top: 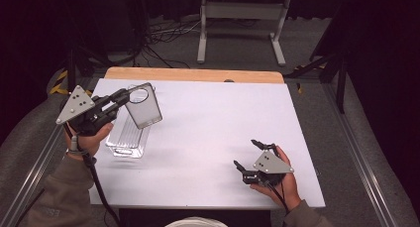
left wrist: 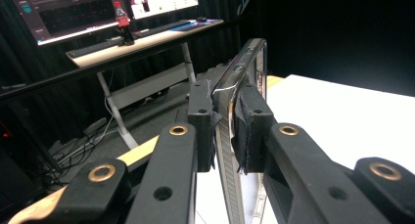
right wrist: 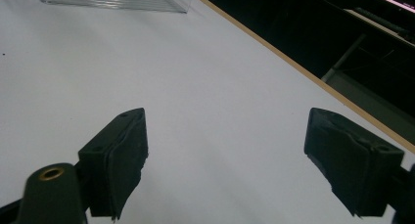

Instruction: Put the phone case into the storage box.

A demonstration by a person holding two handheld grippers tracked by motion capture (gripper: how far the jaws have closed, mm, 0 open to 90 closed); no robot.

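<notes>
Presently a clear plastic lid (top: 143,107), flat with a round hole near one end, is held lifted and tilted above the left part of the white table (top: 218,123). It is pinched by its edge between the pads of the left gripper (top: 120,94); in the left gripper view the lid (left wrist: 244,72) is seen edge-on, clamped between the two closed pads (left wrist: 201,116). An edge grip appears to have been chosen because the thin panel offers no other purchase, and the tilt is judged to keep it clear of the box below.

Beneath it, a ribbed transparent box (top: 128,138) is left standing open on the table, its near wall also visible at the top of the right gripper view (right wrist: 112,0). The right gripper (top: 248,155) is rested low at the table's right front, well apart from the box, its jaws spread wide with nothing between them, seemingly kept in reserve.

Counted: one lid, one box, two grippers, two hands.
</notes>
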